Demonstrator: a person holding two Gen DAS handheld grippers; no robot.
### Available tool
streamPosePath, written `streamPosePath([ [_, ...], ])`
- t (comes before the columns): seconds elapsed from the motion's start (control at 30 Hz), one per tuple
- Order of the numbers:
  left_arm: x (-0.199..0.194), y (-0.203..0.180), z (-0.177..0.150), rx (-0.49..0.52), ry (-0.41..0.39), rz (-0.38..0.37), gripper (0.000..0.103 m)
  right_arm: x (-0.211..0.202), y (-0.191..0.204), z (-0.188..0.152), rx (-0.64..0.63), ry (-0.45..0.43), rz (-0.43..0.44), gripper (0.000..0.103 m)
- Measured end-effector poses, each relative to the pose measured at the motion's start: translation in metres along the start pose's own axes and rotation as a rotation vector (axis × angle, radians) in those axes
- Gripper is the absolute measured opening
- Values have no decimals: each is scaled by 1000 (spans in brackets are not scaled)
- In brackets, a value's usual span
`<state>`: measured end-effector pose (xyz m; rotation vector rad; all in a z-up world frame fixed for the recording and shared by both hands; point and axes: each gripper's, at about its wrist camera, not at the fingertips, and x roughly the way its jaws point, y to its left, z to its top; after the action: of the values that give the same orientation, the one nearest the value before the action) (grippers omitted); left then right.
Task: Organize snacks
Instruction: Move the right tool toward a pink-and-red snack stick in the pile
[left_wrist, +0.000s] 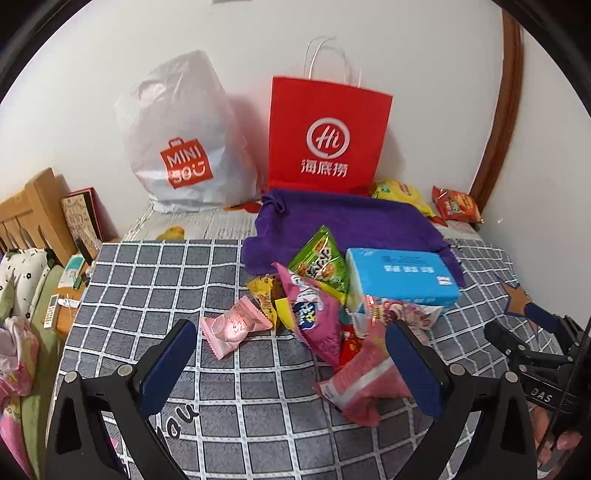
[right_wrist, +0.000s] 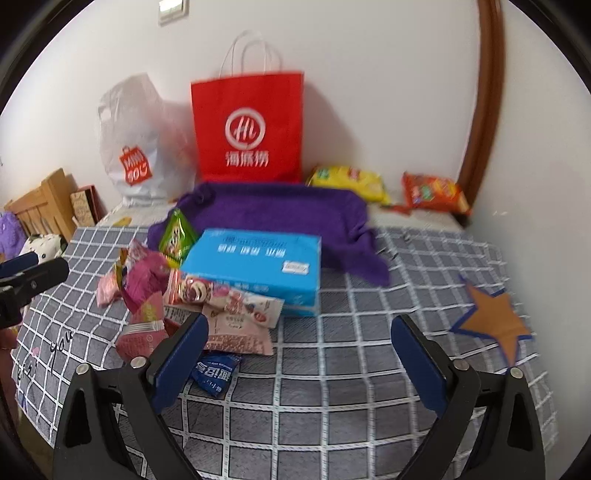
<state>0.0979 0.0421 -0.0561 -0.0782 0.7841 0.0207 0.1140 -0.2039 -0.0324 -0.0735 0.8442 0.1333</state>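
Note:
A pile of snack packets lies on the grey checked bedspread (left_wrist: 155, 280). It holds a blue box (left_wrist: 400, 277) (right_wrist: 258, 266), a green packet (left_wrist: 321, 258), a magenta packet (left_wrist: 314, 314), a small pink candy packet (left_wrist: 232, 326) and a pink packet (left_wrist: 362, 384). My left gripper (left_wrist: 291, 350) hangs open just above the pile's near side, its right finger beside the pink packet. My right gripper (right_wrist: 301, 343) is open above the bedspread in front of the blue box, with a small blue packet (right_wrist: 214, 373) by its left finger. Neither holds anything.
A red paper bag (left_wrist: 327, 140) and a white plastic bag (left_wrist: 181, 147) stand against the wall. A purple towel (right_wrist: 277, 210) lies before them. Yellow (right_wrist: 347, 182) and orange (right_wrist: 432, 194) packets lie at the back right. A wooden headboard (left_wrist: 33, 214) is at the left.

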Motion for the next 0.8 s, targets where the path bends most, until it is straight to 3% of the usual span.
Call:
streamPosePath([
  [0.5, 54, 33, 5, -69, 85, 16, 101, 76, 18, 10, 23, 92, 85, 87],
  [0.8, 65, 43, 7, -95, 97, 0, 101, 83, 47, 10, -78, 67, 162, 86],
])
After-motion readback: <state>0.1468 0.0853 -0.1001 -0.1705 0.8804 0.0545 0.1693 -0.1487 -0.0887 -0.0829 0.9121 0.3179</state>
